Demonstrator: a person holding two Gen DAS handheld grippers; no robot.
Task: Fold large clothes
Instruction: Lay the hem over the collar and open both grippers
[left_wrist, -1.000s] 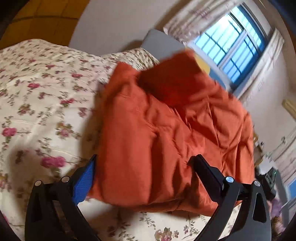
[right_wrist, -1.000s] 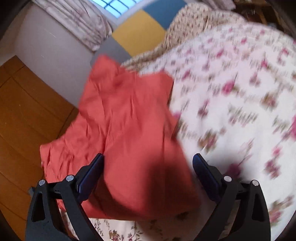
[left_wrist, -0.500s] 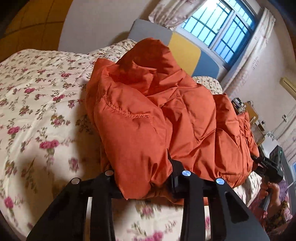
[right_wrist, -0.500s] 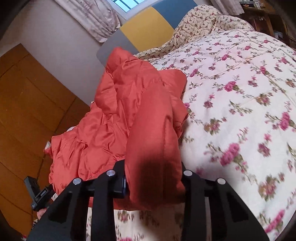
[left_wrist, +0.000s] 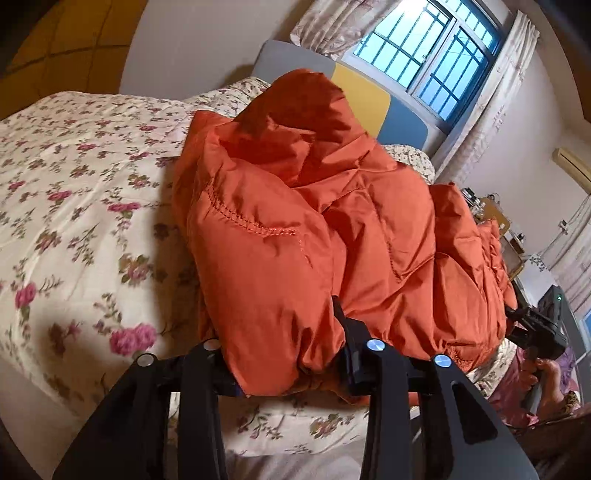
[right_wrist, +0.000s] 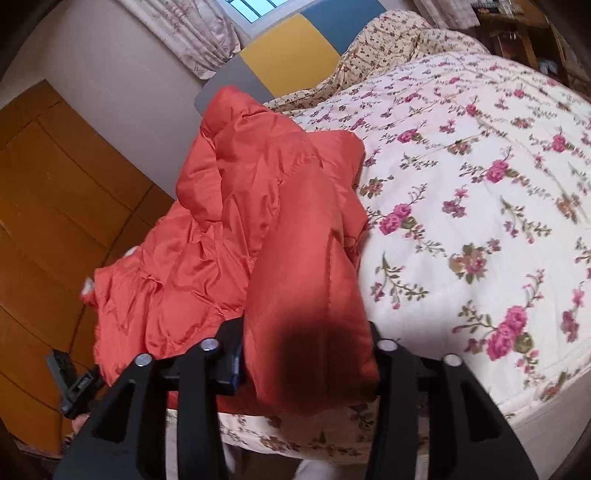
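- Evidently both tongs are clenched on the near hem of a puffy, quilted orange down jacket (left_wrist: 317, 236): the left gripper (left_wrist: 286, 365) pinches one bunched corner, the right gripper (right_wrist: 306, 365) another.
- It lies heaped at the near edge of a bed with a cream quilt printed with pink roses (left_wrist: 74, 206), its far part humped up towards the grey, yellow and blue headboard (left_wrist: 362, 96).
- To fold well, I judge both corners should lift together and level, travelling far across the heap, with the slippery shell kept taut.
- Its fabric looks glossy and thick with stitched seams, so it will likely spring back unless pressed flat.
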